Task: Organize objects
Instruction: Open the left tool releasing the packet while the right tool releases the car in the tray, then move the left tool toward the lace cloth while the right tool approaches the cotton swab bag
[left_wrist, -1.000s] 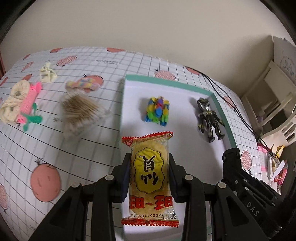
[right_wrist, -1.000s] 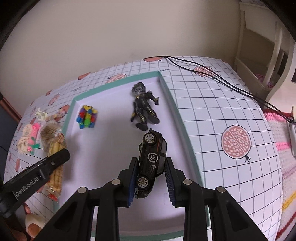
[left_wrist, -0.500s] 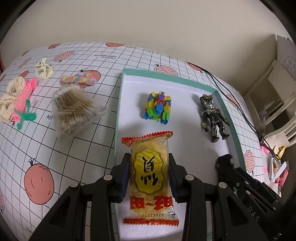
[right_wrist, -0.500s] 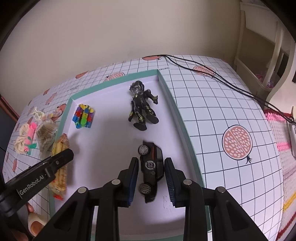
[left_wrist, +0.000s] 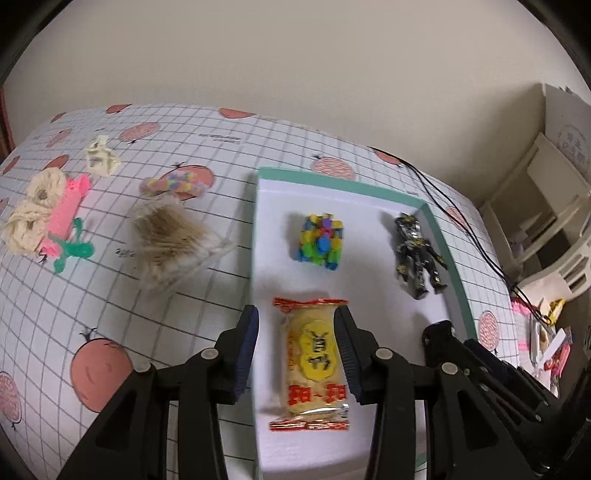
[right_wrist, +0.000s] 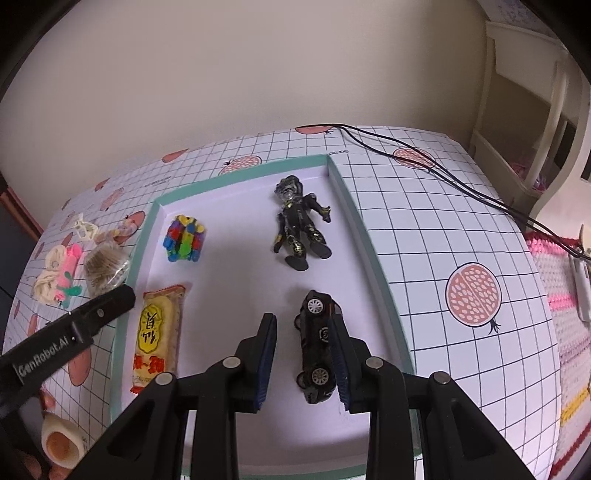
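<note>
Left tongs (left_wrist: 295, 341) released: jaws spread, snack packet (left_wrist: 314, 350) lying flat between them on the tray (left_wrist: 458, 280) floor, a gap on the left side and the right pad close to or just touching the wrapper; cannot tell which. Right tongs (right_wrist: 303, 349) also released: toy car (right_wrist: 317, 349) lies on its side between the jaws, against or just beside the right pad, well clear of the left one. In the right view the packet sits left of the tongs, near the tray's left wall, with the left tongs' arm crossing just outside that wall. Beyond the left tongs, inside the tray: block cluster (left_wrist: 320, 242) straight ahead, dark figure (left_wrist: 417, 254) ahead and right, near the right wall, lying on its back. Beyond the right tongs the figure is directly ahead of the car. Left of the tray, on the gridded cloth (left_wrist: 110, 295): swab bag (left_wrist: 171, 240) nearest, then a pastel clip (left_wrist: 173, 184), a pink-and-cream yarn item (left_wrist: 48, 218) further left, a cream claw clip (left_wrist: 101, 160) farthest. Black cable (right_wrist: 443, 173) runs across the cloth ahead and right of the right tongs.
</note>
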